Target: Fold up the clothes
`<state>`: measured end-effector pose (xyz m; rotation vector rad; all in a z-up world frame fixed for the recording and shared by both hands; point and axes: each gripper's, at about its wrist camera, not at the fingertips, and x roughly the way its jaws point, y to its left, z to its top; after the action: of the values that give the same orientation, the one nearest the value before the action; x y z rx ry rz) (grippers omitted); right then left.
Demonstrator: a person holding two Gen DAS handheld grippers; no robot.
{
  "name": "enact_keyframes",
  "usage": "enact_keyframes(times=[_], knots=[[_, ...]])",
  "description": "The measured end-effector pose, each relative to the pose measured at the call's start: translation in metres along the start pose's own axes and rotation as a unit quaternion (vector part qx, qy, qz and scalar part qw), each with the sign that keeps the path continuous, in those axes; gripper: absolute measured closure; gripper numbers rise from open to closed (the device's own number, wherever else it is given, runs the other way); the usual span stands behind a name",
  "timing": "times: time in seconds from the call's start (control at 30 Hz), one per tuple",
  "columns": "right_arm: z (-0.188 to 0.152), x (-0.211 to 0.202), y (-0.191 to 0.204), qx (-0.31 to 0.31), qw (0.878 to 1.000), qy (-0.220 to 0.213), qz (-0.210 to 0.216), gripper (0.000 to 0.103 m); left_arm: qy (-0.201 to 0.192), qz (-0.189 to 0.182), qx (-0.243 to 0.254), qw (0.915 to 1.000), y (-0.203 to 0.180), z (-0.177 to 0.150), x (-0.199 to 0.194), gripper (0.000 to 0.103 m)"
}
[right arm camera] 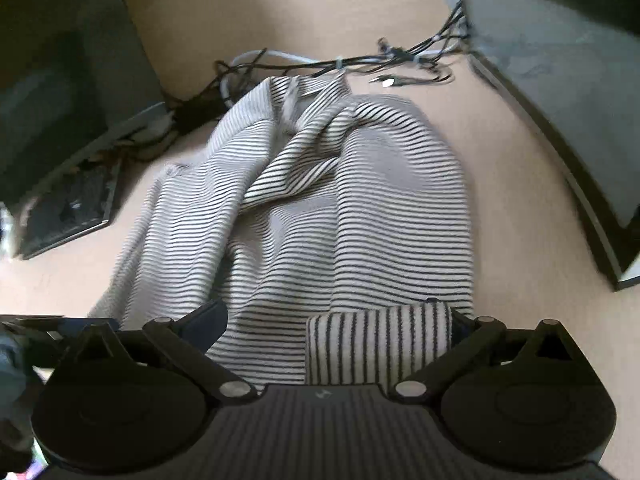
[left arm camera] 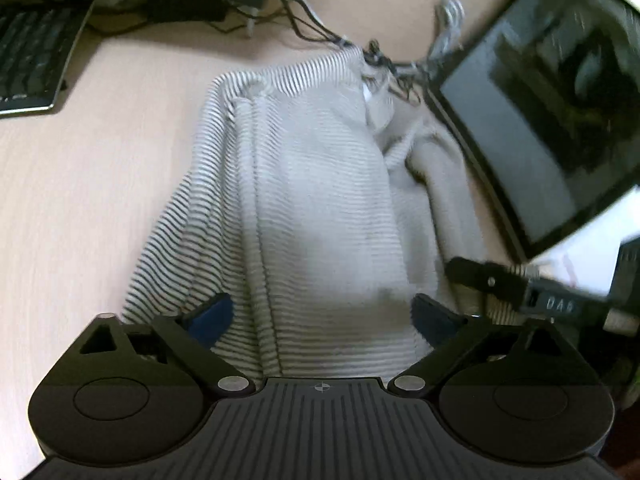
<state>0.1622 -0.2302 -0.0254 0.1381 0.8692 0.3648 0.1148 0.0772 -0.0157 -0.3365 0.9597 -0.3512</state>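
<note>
Left tongs (left arm camera: 322, 318): fingers apart, the striped cloth lying between and under them, nothing pinched.
Right tongs (right arm camera: 332, 322): fingers apart; a folded cuff (right arm camera: 380, 346) drapes over the right-hand finger, hiding its tip.
Shirt (right arm camera: 320, 208): striped, rumpled, spread lengthwise on the counter (left arm camera: 80, 200), running from just under both tongs out toward the cables.
Right tongs seen from the left view (left arm camera: 504, 280): at the shirt's right edge, blurred.
Cables (right arm camera: 360, 62): tangled bundle touching the shirt's far end.
Keyboard (left arm camera: 32, 52): far left, clear of the shirt.
Monitor (left arm camera: 560, 100): tilted, just beside the shirt's right side.
</note>
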Motion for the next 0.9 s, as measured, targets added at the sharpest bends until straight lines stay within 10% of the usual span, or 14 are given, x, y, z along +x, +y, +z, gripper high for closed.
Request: enact_keyframes(times=[0.2,0.3,0.4,0.47,0.6,0.8,0.9], knots=[[-0.006,-0.01,0.031,-0.116,0.986,-0.065,-0.104,0.024,-0.018,-0.008,-0.009,0.9998,0.009,0.016,0.006,0.014],[0.001,0.006,0.035,-0.137,0.983,-0.057,-0.109,0.049,-0.026,0.0,0.0,0.9997,0.006,0.029,0.021,0.013],[0.01,0.022,0.028,-0.137,0.985,-0.049,-0.088,0.049,-0.013,0.015,0.008,0.9998,-0.003,0.037,0.047,0.009],[0.016,0.03,0.022,-0.125,0.987,-0.039,-0.092,0.049,-0.012,0.024,0.013,0.9995,-0.013,0.042,0.055,0.02],[0.036,0.023,0.019,-0.115,0.988,-0.06,-0.08,0.049,-0.024,0.045,0.036,0.998,-0.023,0.048,0.051,0.091],[0.087,0.021,0.017,-0.138,0.981,-0.108,-0.088,0.049,-0.151,-0.012,-0.01,0.9885,-0.01,0.068,-0.027,0.092],[0.107,0.044,0.01,-0.149,0.98,-0.087,-0.096,0.033,-0.209,-0.012,-0.041,0.977,0.003,0.084,-0.067,0.093]])
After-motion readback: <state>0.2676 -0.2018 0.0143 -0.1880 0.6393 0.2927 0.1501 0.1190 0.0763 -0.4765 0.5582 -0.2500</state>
